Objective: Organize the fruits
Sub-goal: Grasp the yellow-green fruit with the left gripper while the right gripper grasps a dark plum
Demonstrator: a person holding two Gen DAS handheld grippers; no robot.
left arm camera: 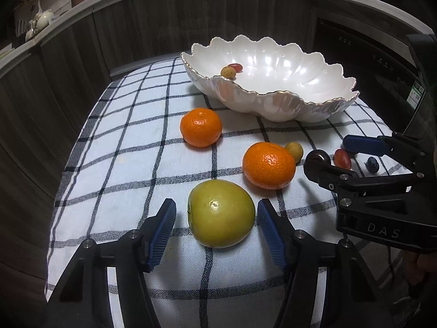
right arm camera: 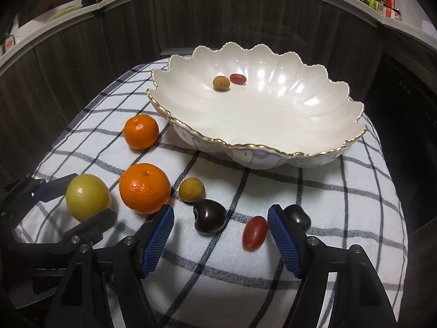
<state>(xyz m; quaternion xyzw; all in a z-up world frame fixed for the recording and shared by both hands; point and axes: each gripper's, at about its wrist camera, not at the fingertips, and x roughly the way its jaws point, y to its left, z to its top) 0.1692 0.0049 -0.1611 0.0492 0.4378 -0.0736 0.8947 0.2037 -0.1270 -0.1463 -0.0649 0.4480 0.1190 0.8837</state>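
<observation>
A white scalloped bowl [left arm camera: 284,82] [right arm camera: 262,114] with a gold rim stands at the back of the checked cloth; it holds a small tan fruit [right arm camera: 220,83] and a red grape tomato [right arm camera: 237,78]. My left gripper [left arm camera: 215,216] is open, its pads on either side of a green apple [left arm camera: 221,216] without touching it. Two mandarins [left arm camera: 200,127] [left arm camera: 269,165] lie beyond it. My right gripper [right arm camera: 221,227] is open around a dark plum [right arm camera: 209,216] and a red grape tomato [right arm camera: 254,232]. A tan fruit [right arm camera: 191,189] lies just beyond.
A second dark fruit [right arm camera: 297,216] lies behind my right gripper's right finger. The checked cloth [right arm camera: 314,207] covers a small table whose edges fall off on all sides. Dark cabinets [left arm camera: 153,24] with a cluttered countertop stand behind.
</observation>
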